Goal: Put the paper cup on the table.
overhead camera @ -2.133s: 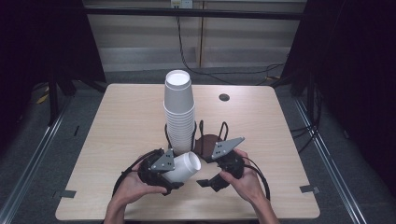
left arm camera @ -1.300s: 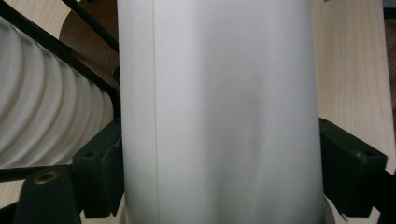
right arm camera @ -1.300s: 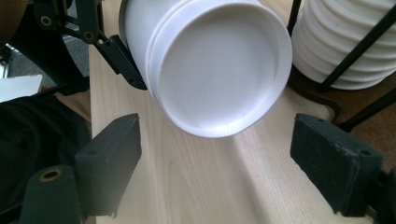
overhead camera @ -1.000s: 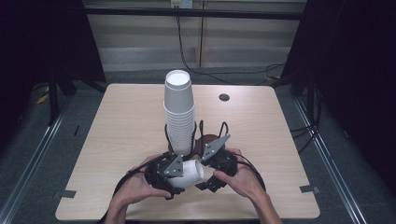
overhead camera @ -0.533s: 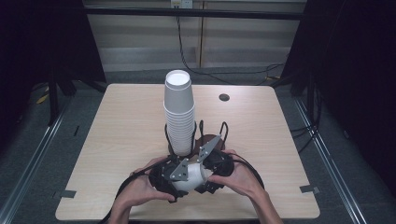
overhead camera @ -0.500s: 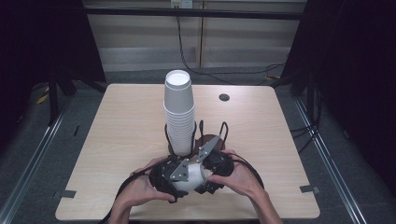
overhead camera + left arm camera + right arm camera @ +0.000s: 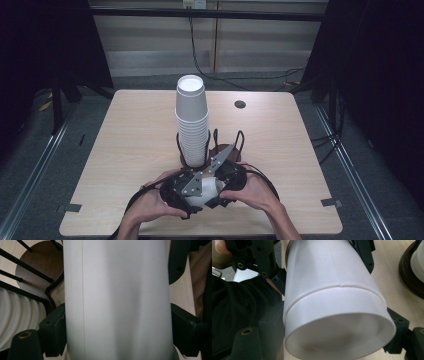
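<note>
We pinch a plain, unprinted white paper cup (image 7: 206,188) between both grippers, left gripper (image 7: 176,190) and right gripper (image 7: 227,176) each clamped on it, above the table (image 7: 125,150) just before the cup stack (image 7: 192,120).

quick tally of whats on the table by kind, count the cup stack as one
tall stack of white paper cups: 1
nested white cups held between the claws (two cups by the step seen in the right gripper view): 1
dark round wire-post cup holder: 1
handheld claws, left claw and right claw: 2
small dark round spot in the tabletop: 1
total: 6
</note>
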The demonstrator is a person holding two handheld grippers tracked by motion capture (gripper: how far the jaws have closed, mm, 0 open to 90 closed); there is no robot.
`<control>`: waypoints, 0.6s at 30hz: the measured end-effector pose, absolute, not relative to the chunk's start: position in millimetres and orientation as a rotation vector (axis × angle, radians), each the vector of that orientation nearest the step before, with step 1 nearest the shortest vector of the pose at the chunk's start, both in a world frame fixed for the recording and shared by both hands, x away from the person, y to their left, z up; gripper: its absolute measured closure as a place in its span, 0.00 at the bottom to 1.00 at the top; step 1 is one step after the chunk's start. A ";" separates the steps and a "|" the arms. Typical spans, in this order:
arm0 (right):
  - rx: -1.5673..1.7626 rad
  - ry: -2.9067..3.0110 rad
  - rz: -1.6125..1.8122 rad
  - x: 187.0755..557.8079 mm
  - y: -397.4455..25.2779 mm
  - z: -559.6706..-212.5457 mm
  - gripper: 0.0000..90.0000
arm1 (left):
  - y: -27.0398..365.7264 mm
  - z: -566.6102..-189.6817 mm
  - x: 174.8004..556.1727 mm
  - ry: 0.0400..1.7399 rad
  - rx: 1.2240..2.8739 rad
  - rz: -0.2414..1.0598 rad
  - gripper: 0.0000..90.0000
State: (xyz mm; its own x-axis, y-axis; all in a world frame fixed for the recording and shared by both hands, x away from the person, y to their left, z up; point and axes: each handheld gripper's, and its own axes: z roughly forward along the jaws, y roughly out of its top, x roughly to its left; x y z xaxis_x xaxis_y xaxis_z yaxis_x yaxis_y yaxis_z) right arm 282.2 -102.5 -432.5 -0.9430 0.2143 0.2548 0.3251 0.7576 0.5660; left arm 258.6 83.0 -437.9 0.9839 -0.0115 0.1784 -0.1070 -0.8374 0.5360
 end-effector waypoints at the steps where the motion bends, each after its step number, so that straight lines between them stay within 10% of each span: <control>1: -0.432 -2.771 -0.952 282.1 -102.7 -432.5 0.24 | 82.8 -439.0 257.4 -0.061 2.537 0.216 0.17; 18: -0.423 -2.770 -0.944 281.1 -101.4 -432.3 0.24 | 83.5 -440.0 257.0 -0.082 2.530 0.205 0.17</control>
State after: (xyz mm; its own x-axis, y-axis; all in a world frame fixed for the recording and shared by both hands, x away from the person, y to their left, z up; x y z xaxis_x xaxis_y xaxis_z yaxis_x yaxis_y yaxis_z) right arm 281.1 -101.4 -432.3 -0.9423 0.2072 0.2629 0.3246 0.7572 0.5668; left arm 257.0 83.5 -440.0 0.9862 -0.0129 0.1649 -0.1043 -0.8222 0.5596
